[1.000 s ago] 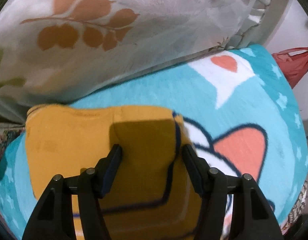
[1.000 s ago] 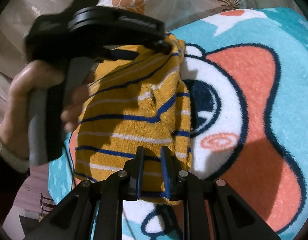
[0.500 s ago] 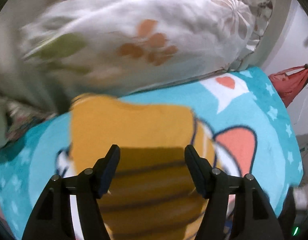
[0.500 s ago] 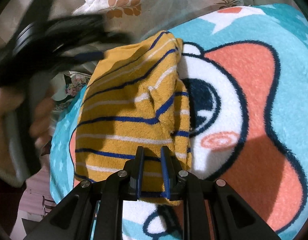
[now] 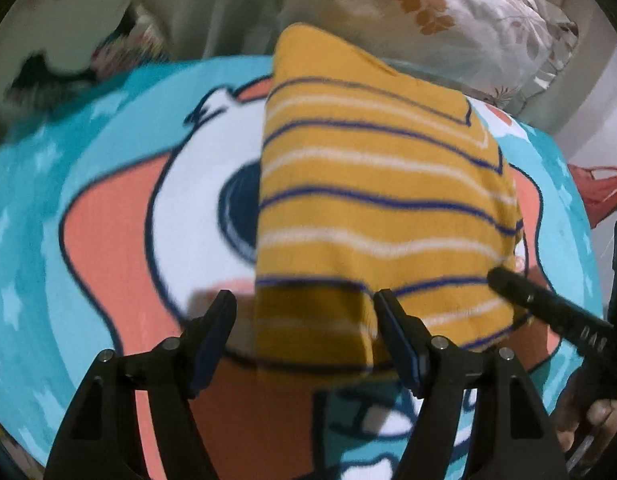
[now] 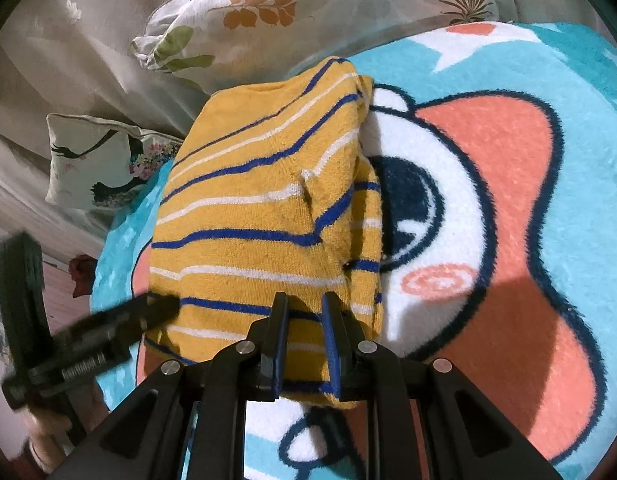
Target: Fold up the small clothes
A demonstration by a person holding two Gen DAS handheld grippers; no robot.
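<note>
A small yellow garment with blue and white stripes (image 5: 372,200) lies folded on a cartoon blanket (image 5: 108,240). My left gripper (image 5: 304,312) is open, its fingers just in front of the garment's near edge. My right gripper (image 6: 304,316) is shut on the garment's near hem (image 6: 304,344). The garment also fills the middle of the right wrist view (image 6: 260,220). The right gripper's finger shows in the left wrist view (image 5: 548,312) at the garment's right edge. The left gripper shows in the right wrist view (image 6: 108,328) at the garment's left edge.
The teal, white and salmon blanket (image 6: 528,200) covers the bed. A leaf-print pillow (image 6: 268,8) lies beyond the garment. A second printed pillow (image 6: 92,160) lies at the left. A red object (image 5: 600,188) sits off the bed's right side.
My left gripper has drawn back from the garment's far end to its near edge, still open. The right gripper has stayed shut on the hem.
</note>
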